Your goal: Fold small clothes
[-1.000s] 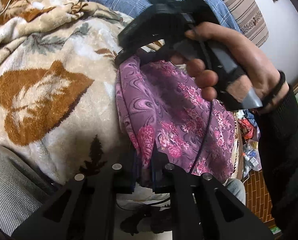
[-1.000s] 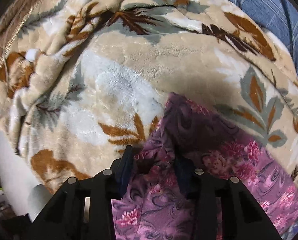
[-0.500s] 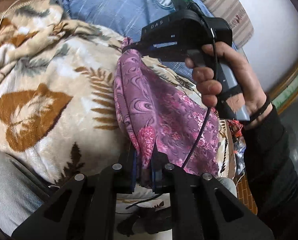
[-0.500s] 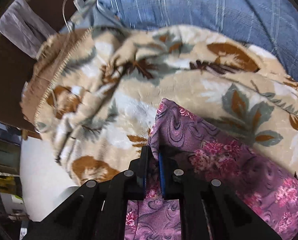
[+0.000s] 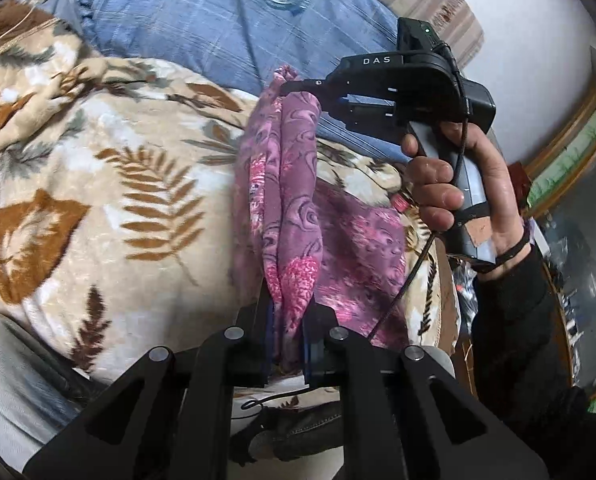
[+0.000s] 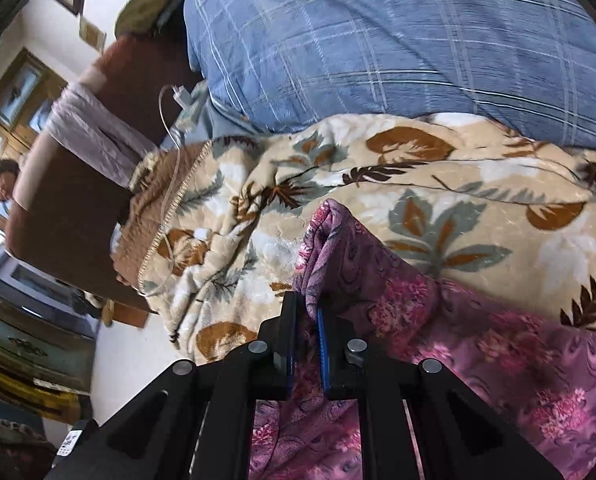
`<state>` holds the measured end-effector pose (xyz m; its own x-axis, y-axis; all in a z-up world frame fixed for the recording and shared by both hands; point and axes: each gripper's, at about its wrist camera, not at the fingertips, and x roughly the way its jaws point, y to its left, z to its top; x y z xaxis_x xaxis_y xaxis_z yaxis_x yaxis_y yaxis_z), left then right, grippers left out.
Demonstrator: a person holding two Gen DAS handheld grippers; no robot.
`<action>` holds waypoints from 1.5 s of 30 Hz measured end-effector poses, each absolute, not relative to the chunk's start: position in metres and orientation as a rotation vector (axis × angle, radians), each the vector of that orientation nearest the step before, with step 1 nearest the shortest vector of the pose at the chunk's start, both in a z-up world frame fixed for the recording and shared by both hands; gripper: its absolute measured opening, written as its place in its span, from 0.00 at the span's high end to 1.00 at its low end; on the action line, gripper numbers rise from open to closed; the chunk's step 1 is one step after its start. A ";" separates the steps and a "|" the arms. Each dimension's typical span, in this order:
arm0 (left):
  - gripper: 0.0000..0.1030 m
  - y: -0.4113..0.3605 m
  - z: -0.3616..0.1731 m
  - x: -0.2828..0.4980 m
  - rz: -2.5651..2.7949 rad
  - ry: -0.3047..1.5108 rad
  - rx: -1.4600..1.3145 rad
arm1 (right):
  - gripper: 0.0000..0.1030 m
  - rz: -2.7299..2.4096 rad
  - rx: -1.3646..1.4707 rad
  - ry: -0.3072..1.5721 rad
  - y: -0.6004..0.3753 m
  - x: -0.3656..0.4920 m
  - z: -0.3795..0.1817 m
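We are clamping both jaws, left gripper [image 5: 285, 322] and right gripper [image 6: 307, 322], on the purple cloth [image 5: 294, 184], stretching 1 edge above the blanket [image 5: 98, 184] at frame centre for folding.

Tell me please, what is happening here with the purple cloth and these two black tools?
A person is folding a small purple floral cloth over a leaf-patterned blanket on a bed. The left gripper is shut on one part of the cloth, and the right gripper, held in the person's hand, is shut on another part. The cloth hangs stretched between them, lifted off the blanket.
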<state>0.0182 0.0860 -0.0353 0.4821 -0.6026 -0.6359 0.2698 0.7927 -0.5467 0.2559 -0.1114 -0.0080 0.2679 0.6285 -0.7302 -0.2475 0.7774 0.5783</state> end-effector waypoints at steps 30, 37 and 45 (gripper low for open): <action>0.92 -0.197 -0.054 -0.002 -0.895 1.057 0.045 | 0.92 0.469 0.664 1.018 -0.417 0.173 -0.061; 0.91 -0.230 -0.093 0.010 -0.878 1.141 0.087 | 0.92 0.476 0.674 1.054 -0.430 0.182 -0.101; 0.58 -0.225 -0.090 0.004 -1.005 1.198 0.005 | 0.78 0.380 0.704 1.023 -0.452 0.165 -0.103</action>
